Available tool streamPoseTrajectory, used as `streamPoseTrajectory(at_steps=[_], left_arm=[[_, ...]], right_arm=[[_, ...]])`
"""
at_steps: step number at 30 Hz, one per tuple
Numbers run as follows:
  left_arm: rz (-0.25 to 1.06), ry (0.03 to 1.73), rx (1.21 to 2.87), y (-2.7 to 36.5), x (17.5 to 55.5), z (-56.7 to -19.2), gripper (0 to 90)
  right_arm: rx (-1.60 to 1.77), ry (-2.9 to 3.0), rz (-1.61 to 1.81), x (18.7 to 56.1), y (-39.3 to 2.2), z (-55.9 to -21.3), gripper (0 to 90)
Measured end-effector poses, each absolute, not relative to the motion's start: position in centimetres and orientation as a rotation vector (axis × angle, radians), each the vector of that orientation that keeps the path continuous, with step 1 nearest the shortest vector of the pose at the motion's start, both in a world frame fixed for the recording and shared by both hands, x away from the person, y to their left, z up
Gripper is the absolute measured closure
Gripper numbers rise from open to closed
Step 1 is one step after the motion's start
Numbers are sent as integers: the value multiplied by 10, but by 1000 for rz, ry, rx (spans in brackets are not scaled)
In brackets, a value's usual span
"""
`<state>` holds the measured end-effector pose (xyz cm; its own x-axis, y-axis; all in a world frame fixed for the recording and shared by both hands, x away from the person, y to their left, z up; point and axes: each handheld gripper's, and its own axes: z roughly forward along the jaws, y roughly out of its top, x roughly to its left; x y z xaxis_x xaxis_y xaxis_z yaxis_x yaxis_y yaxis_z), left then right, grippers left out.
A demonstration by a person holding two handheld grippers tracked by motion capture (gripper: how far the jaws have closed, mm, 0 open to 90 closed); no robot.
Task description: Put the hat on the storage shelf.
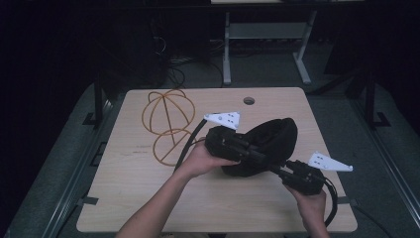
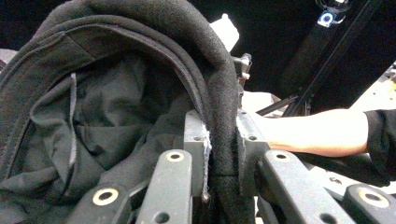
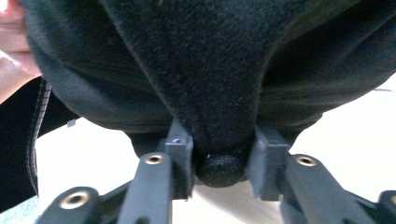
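High view: I have the black hat (image 1: 270, 144) lifted off the table (image 1: 148, 198), just right of the orange wire stand (image 1: 167, 124) — the stand is bare, so the hat isn't on it yet. Left gripper (image 1: 247, 151) bites the hat's near-left edge, right gripper (image 1: 278, 171) comes in from the hat's lower right.

Left gripper view: jaws pressed tight on the hat's (image 2: 140, 93) seamed rim, lining gaping open to the left of the pinch.

Right gripper view: jaws stand either side of a fold of the hat (image 3: 210, 70) with its small top button (image 3: 220, 170) between them — pads look close on the fabric, I judge it a grip.

Done: hat picked up, held two-handed. Left: carry it over the stand, seat it.
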<state>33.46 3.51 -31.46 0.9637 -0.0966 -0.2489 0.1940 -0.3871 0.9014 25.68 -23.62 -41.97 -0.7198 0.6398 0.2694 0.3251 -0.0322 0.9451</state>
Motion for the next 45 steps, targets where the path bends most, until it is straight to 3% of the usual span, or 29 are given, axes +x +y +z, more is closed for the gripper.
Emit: streamPoseTrajectory(at_steps=[26, 35, 45], left_arm=[[-250, 164, 1900, 57, 340, -319, 635], [-139, 208, 1931, 73, 337, -320, 521], [-32, 250, 1993, 95, 330, -323, 478]], right_arm=[[857, 1955, 1589, 236, -247, -356, 719], [837, 1962, 1546, 240, -252, -341, 720], [848, 1953, 1533, 247, -263, -321, 720]])
